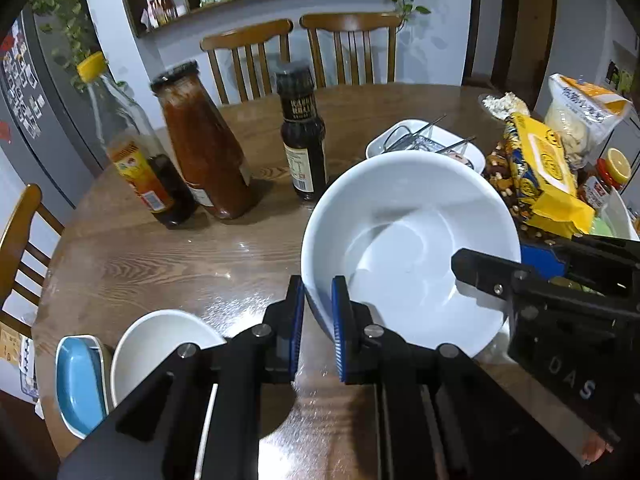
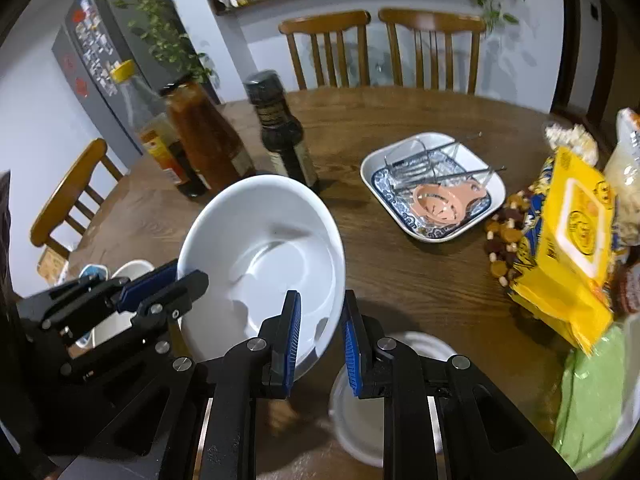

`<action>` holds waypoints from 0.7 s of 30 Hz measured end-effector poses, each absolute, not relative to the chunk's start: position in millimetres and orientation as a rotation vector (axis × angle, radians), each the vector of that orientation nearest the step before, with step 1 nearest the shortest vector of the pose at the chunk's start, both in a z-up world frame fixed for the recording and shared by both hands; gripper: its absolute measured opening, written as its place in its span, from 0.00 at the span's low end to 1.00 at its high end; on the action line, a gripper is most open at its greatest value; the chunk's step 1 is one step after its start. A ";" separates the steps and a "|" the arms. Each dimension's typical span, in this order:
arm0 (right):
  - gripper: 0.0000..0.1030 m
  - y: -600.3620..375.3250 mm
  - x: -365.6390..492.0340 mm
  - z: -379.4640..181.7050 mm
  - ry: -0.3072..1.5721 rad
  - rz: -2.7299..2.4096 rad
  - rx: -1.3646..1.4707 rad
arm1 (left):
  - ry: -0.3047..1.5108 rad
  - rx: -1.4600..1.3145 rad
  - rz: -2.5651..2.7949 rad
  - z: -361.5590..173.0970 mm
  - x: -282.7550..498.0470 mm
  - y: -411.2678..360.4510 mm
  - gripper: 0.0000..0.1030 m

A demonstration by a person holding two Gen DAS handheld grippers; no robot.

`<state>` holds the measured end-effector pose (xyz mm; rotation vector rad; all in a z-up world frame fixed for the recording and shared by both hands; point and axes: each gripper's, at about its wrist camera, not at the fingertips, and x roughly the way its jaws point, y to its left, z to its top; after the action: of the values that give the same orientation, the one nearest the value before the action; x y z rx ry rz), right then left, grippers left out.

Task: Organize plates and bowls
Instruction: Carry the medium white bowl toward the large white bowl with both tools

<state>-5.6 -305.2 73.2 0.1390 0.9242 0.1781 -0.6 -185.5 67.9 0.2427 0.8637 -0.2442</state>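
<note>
The big white bowl point(image 1: 408, 240) hangs tilted above the bench point(image 1: 160, 256), held from two sides. My left tool point(image 1: 318, 320) is clamped on its near rim, one blue pad outside the wall and one inside. My right tool point(image 2: 320, 332) is clamped on the opposite rim the same way, the wall pinched between its pads.

Below the bowl on the right tool's side sits a white dish point(image 2: 360, 408), partly hidden behind that tool. On the left tool's side are a smaller white bowl point(image 1: 152, 344) and a blue dish point(image 1: 78, 380), both cut off by my tool's body.

Beyond the bowl stand three bottles: a dark one point(image 1: 302, 140), a red sauce one point(image 1: 204, 144) and a yellow-capped one point(image 1: 132, 156). Farther right of the bowl, a square plate point(image 2: 436, 184) carries metal utensils and a pink strainer point(image 2: 444, 202). A yellow packet point(image 2: 564, 248) lies at the bench's edge, with blurred bags behind it.
</note>
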 end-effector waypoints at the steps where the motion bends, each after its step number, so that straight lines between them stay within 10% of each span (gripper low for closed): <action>1: 0.23 -302.6 -9.5 74.5 0.918 0.177 0.134 | 0.853 0.245 -0.243 70.0 -6.9 -182.8 0.13; 21: 0.23 -265.5 -105.0 57.1 1.007 0.189 0.157 | 0.941 0.239 -0.295 42.3 -90.5 -141.5 0.13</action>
<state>-105.0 -265.5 57.0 0.1565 1.0071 0.1892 -90.5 -141.5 42.3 0.2389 0.9411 -0.2947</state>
